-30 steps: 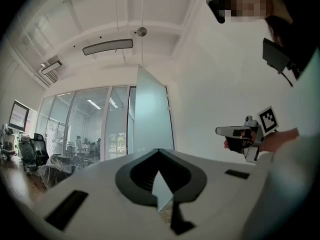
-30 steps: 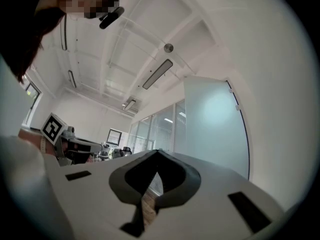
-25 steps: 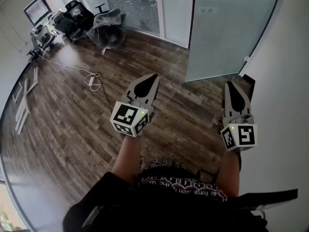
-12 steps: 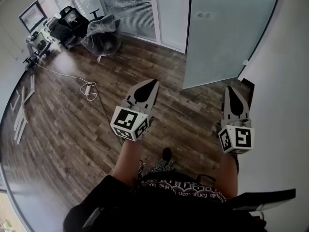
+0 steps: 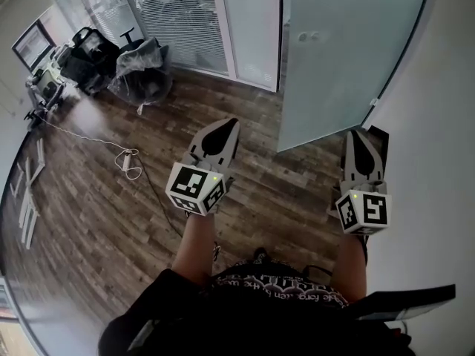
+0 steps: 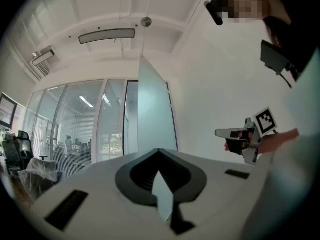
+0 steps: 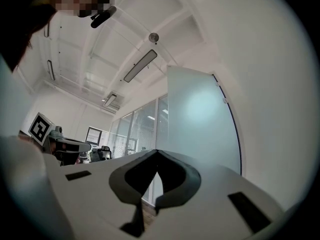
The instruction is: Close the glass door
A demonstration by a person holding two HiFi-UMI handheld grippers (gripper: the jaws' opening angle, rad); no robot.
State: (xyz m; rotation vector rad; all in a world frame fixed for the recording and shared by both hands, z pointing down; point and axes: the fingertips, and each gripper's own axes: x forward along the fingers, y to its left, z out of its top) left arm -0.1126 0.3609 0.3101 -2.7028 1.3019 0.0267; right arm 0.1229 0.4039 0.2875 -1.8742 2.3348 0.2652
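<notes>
The frosted glass door stands swung open, its far edge near the white wall on the right, with two small round fittings on the pane. My left gripper hovers over the wooden floor, short of the door's lower left corner, jaws shut and empty. My right gripper is held close to the wall, just below the door's bottom edge, also shut and empty. The left gripper view has the door edge-on beyond the left gripper. Ahead of the right gripper, the door fills the right gripper view.
A glass partition with blinds runs along the back. Office chairs, a covered chair and a monitor crowd the back left. A power strip with cable lies on the floor. The white wall borders the right side.
Both grippers and the person have advanced toward the door, which now sits nearer and larger. The chairs and cable have slid left in view. Both jaws stayed shut.
</notes>
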